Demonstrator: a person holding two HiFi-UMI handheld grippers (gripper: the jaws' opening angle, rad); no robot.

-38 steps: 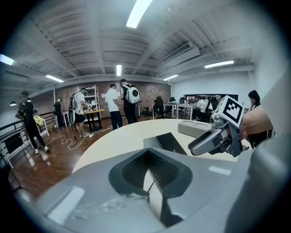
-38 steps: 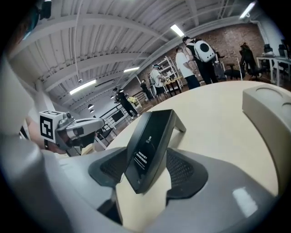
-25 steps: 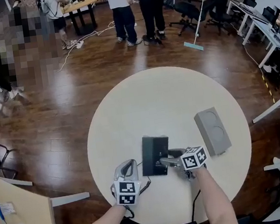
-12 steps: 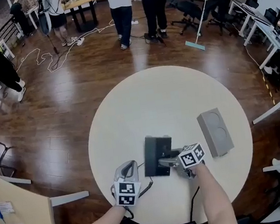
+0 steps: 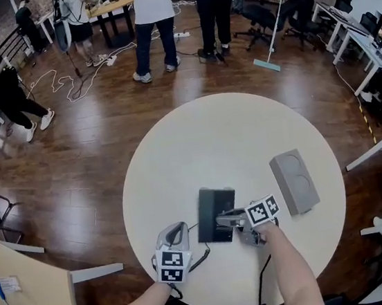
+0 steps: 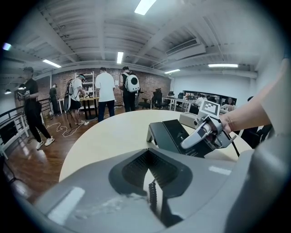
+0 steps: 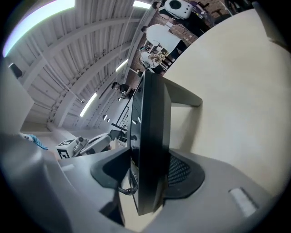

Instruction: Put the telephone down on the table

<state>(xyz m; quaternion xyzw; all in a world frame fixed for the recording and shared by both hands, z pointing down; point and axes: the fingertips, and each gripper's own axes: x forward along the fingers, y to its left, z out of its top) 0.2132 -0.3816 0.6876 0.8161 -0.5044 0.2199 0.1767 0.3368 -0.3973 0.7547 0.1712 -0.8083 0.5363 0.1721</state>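
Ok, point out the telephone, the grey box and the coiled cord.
telephone [image 5: 211, 208]: head view, its black top face.
grey box [image 5: 295, 182]: head view, the middle of its top face.
coiled cord [image 6: 153, 195]: left gripper view, the coil's middle.

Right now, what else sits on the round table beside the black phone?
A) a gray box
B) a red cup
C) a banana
A: a gray box lies on the table, to the right of the phone in the head view.
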